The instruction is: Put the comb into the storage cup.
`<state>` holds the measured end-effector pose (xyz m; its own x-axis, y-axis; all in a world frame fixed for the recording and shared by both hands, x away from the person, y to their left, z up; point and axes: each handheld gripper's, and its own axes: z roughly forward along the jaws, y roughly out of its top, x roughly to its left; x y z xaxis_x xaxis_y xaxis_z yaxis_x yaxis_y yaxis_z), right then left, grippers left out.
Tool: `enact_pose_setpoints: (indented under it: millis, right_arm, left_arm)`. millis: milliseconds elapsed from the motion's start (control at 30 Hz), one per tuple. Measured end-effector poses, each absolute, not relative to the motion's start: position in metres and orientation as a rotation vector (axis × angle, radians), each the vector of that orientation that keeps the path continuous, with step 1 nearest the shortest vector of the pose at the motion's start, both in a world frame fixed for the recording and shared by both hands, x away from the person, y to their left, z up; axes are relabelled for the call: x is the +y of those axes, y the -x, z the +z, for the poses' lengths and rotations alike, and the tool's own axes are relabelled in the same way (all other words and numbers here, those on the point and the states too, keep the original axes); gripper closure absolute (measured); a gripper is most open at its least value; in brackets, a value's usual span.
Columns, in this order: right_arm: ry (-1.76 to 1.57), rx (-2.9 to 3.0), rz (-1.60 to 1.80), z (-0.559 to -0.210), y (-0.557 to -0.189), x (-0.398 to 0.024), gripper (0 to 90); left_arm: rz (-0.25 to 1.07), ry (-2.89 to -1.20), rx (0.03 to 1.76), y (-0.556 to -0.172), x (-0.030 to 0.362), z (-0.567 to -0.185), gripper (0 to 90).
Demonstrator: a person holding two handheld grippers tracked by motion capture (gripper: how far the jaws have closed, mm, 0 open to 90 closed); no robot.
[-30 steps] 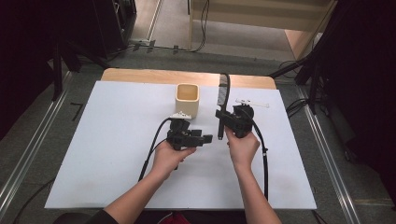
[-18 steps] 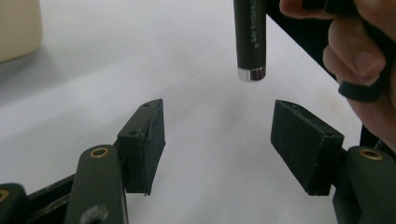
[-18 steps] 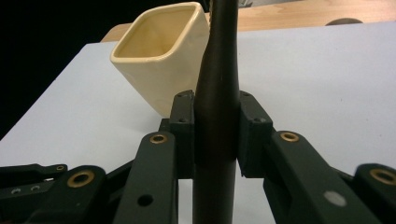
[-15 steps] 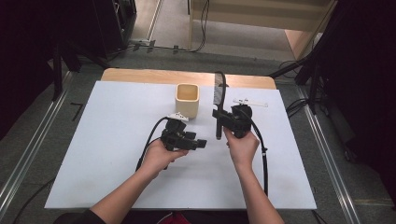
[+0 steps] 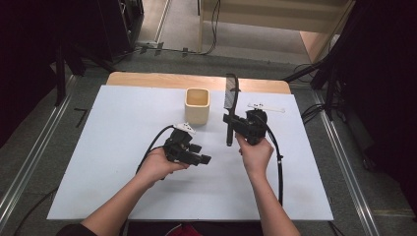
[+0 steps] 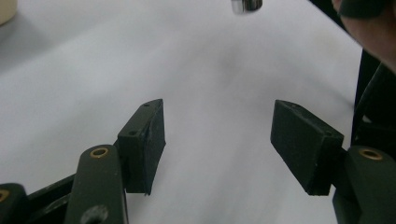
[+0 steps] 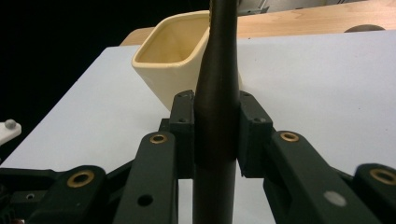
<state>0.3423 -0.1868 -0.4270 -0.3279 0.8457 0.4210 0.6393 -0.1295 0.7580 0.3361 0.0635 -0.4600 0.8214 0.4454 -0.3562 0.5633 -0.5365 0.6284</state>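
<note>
- White sheet covers most of the surface [image 5: 123,147], with a strip of bare wood along the far edge and dark floor all around.
- Right claw [image 5: 230,120] is clamped on the handle of a black comb [image 5: 231,98], so the comb stands pretty much upright above the surface with its toothed end up top.
- Right gripper view has both pads squeezing the comb's dark handle [image 7: 215,126] from either side.
- Cream square cup [image 5: 197,105] sits on the sheet just left of the comb, near it but not touching.
- Left claw [image 5: 205,159] hangs low over the sheet, nearer the person, jaws spread wide with nothing between them.
</note>
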Motion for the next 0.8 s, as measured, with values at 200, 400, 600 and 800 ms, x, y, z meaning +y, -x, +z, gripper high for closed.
enact_pose_setpoints:
  millis: [200, 400, 600, 800]
  right_arm:
    - [-1.686, 1.923, 1.441, -0.429, -0.344, -0.186, 70.0]
    - [-1.691, 1.909, 1.429, -0.429, -0.345, -0.184, 70.0]
    - [-1.695, 1.900, 1.445, -0.428, -0.346, -0.184, 70.0]
    - [-1.674, 1.857, 1.419, -0.425, -0.345, -0.181, 70.0]
  left_arm:
    - [-0.170, -2.255, 0.707, -0.333, 0.074, -0.459, 36.6]
    - [-0.161, -2.255, 0.708, -0.328, 0.085, -0.458, 36.5]
    - [-0.153, -2.251, 0.726, -0.325, 0.098, -0.459, 36.5]
    - [-0.143, -2.240, 0.749, -0.322, 0.114, -0.458, 36.5]
